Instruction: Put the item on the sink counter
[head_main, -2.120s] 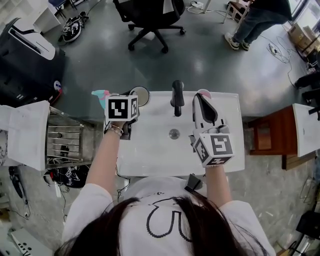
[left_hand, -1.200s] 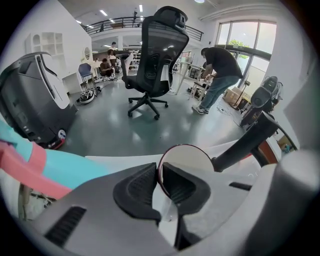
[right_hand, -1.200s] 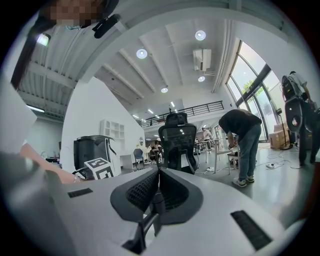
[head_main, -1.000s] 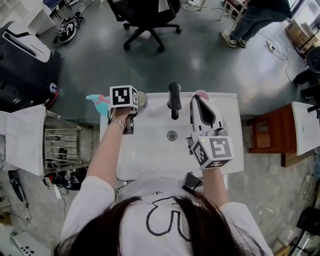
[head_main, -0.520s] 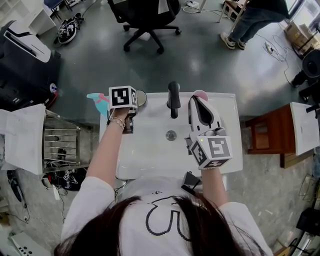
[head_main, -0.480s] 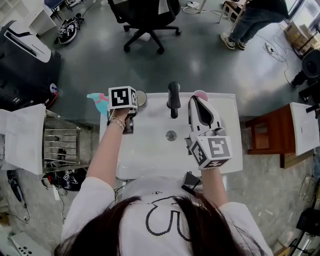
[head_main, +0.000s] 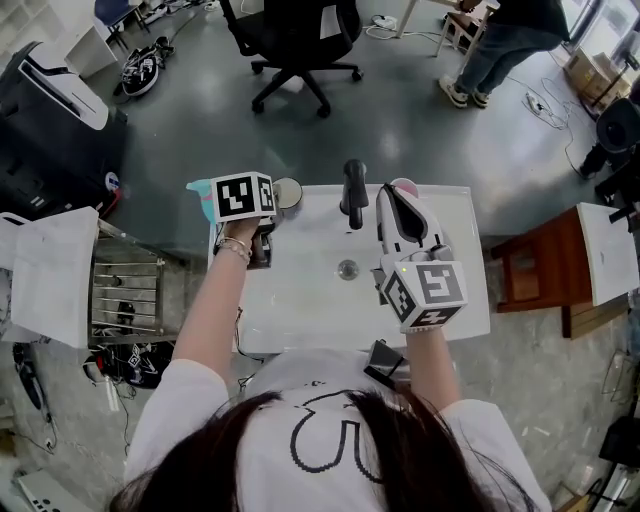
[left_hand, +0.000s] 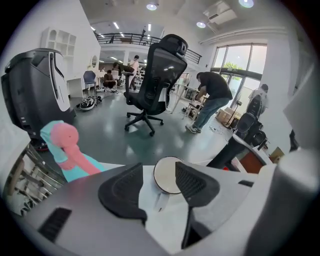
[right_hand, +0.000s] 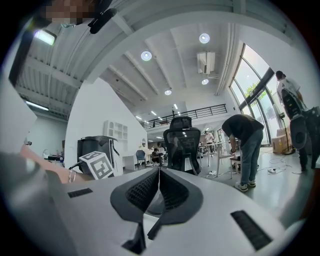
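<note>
Left gripper (left_hand: 159, 170) angled down, jaws opening, cup (left_hand: 167, 176) between

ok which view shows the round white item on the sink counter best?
Left gripper view: the round white item sits centred, face and rim clear, just past the left hand-held gripper, whose jaws have just been opening and don't touch it. Head view shows it small beside the marker cube. Right gripper view doesn't show it.

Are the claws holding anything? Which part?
Nothing. The left claw has just been opening; the white cup stands free at its tips on the sink counter. The right claw is shut, empty.
</note>
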